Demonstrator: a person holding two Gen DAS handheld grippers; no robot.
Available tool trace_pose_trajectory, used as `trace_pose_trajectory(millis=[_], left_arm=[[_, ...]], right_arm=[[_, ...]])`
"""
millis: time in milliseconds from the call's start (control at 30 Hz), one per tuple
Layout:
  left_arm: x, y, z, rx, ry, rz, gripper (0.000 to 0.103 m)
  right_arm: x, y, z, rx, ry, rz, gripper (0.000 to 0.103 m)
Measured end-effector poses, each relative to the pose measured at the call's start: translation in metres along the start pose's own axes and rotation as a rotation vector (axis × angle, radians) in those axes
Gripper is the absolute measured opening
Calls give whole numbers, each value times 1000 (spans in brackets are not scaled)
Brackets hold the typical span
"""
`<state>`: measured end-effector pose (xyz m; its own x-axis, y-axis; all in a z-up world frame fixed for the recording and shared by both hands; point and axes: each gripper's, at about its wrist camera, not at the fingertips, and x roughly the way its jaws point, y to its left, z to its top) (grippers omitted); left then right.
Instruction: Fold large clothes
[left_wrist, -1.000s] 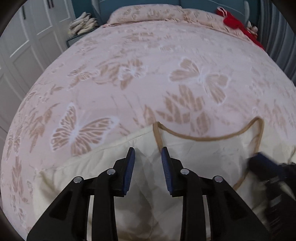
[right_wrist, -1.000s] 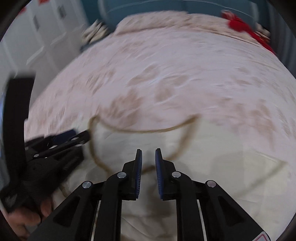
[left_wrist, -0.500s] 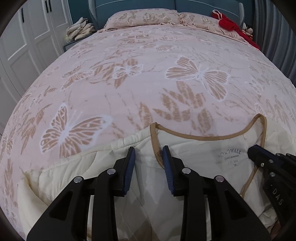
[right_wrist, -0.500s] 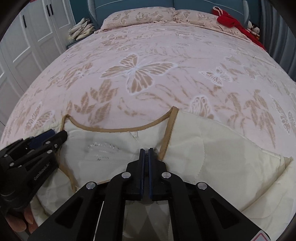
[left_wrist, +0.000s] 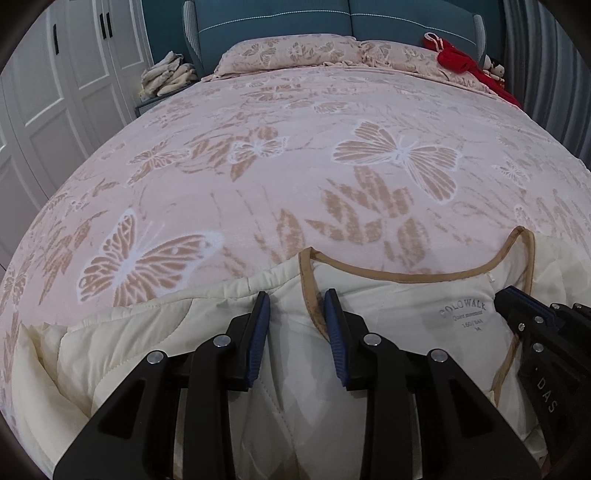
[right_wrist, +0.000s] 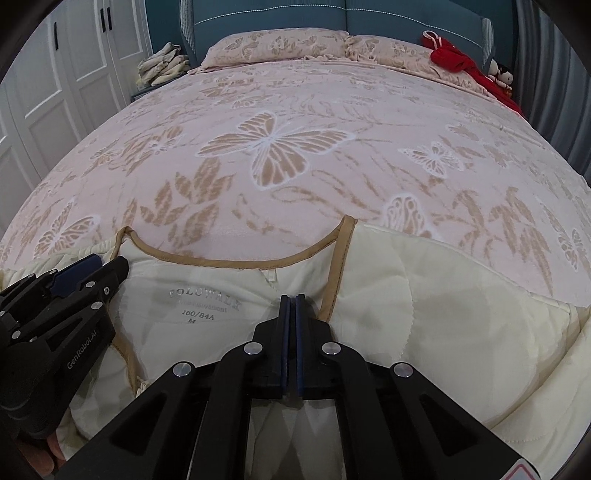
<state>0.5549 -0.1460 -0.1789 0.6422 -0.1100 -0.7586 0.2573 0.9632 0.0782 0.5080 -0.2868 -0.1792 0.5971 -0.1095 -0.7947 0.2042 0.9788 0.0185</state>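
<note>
One cream jacket (right_wrist: 424, 314) at the bedspread's (right_wrist: 295, 166) near edge, two grippers over it, two pillows at its far end, one red garment (right_wrist: 454, 59) beside them.

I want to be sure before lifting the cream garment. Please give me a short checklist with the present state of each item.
1. Right gripper jaws closed near the tan neckline trim: ok.
2. Fabric really pinched by the right gripper: cannot tell.
3. Left gripper closed on the cream garment: not ok, its jaws stand apart astride the trim.
4. Both grippers at the collar, one on each side: ok.
5. Butterfly bedspread beyond the garment free for folding: ok.
</note>
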Motion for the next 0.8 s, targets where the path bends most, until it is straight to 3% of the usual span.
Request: trace_pose_trajectory(millis=[567,633,667,700,733,767,800], left_arm=[[0,-8,1,37,-6,50,30],[-2,-9,5,50,8,60,33],[-6,-8,9,57,24,68,38],[-15,-5,12,49,39,95,62],[-33,2,13,19,18,122,82],[-54,9,12,-13,-37,117,84],[-70,14,10,-26,-71,103,87]], right_arm=[[1,2,5,-2,-16,-15,0],[-6,-2,10,22,-21,4,1],[-12,-6,12,41,-27,10,6],[-27,-15,15,89,-50,-9,9],[-48,-26,16,143,-86,-13,28],[-64,-33,15,176,-111,-14,56],[-87,-43,12,211,-141,-5,63]])
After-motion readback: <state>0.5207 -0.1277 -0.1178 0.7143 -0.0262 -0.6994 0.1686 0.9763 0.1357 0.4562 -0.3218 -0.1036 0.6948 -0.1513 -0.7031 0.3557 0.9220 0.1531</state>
